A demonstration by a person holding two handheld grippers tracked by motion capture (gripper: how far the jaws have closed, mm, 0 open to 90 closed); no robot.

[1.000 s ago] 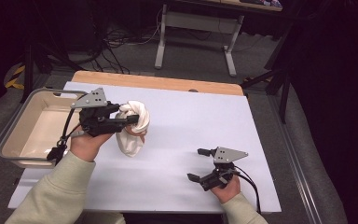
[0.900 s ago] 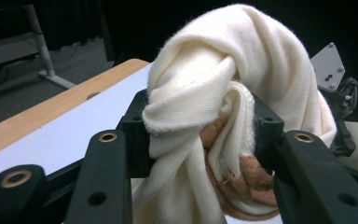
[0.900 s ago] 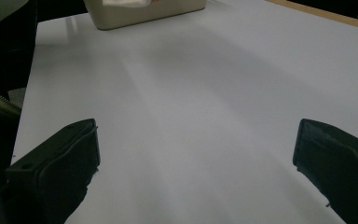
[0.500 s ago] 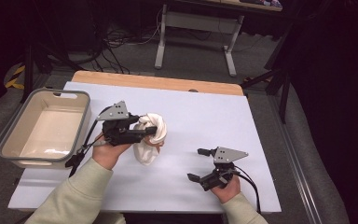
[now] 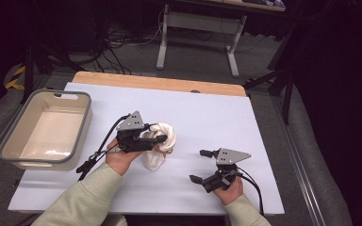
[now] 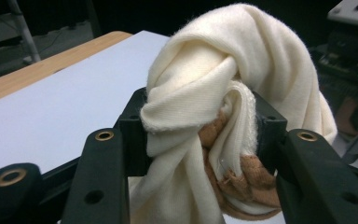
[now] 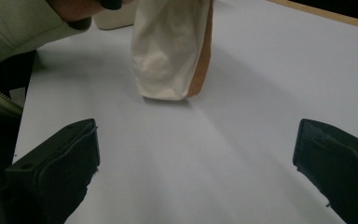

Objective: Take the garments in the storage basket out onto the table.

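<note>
White table; left hand-held gripper (image 5: 162, 140) clamps cream cloth (image 5: 162, 141).

Your cloth (image 5: 159, 143) hangs mid-table (image 5: 207, 108), tip touching | tub (image 5: 45, 128) at the left edge | right gripper (image 5: 202, 165) near the front edge

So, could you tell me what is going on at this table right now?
A person is working with a hand-held gripper in each hand. The left hand-held gripper is clamped on a bunched cream cloth with a tan lining, and the cloth's lower end hangs down to the white table. The right hand-held gripper rests on the table with its jaws wide open and nothing between them. A grey bin sits at the table's left edge.
</note>
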